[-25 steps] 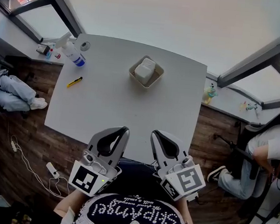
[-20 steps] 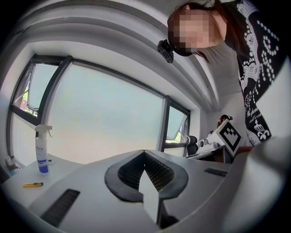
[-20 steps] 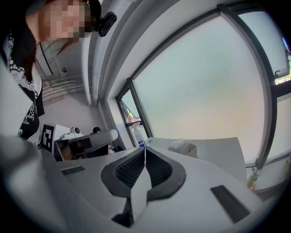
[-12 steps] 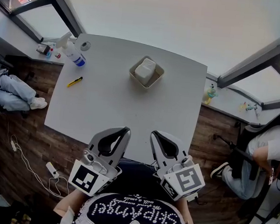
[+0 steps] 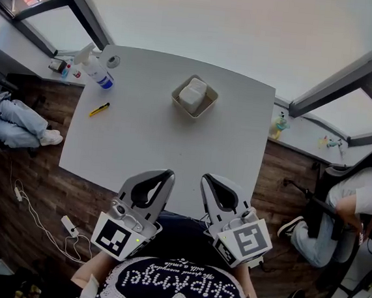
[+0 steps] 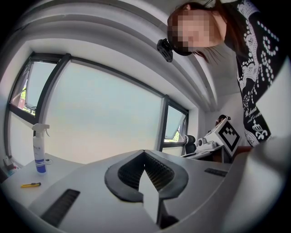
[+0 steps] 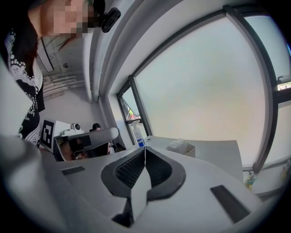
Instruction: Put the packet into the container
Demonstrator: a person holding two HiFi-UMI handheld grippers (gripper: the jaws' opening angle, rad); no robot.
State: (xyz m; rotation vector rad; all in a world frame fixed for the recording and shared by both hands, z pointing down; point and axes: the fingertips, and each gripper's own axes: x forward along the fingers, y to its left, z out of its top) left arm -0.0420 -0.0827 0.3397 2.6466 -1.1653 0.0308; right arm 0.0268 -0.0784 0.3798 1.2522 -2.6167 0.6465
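White table (image 5: 140,147) fills the middle of your head view, set on a dark wood floor (image 5: 281,180) below a long window (image 5: 237,25). Only this view lays out the whole top. The beige container (image 5: 209,104) sits toward 12 o'clock with the white packet (image 5: 193,92) lying inside it. A spray bottle (image 5: 95,69) stands at the 10 o'clock corner, and a yellow cutter (image 5: 99,109) lies just below it, well apart from the container. Your left gripper (image 5: 167,173) and right gripper (image 5: 205,178) hang side by side at the 6 o'clock edge, far from the packet. A seated person (image 5: 12,122) is off the table at 9 o'clock and another person (image 5: 354,200) sits in a chair at 3 o'clock.

Your left gripper view gives the close look at its jaws: the ribbed pads meet at the tips with nothing between them. Beyond them at 9 o'clock are the spray bottle and, lower, the cutter, with the window behind. The other gripper's marker cube (image 6: 227,135) shows at 3 o'clock.

Your right gripper view shows its jaws pressed together too, and empty. Just above their tips, toward 1 o'clock, is the container with the packet's white top showing over the rim, and the spray bottle stands at 12 o'clock.
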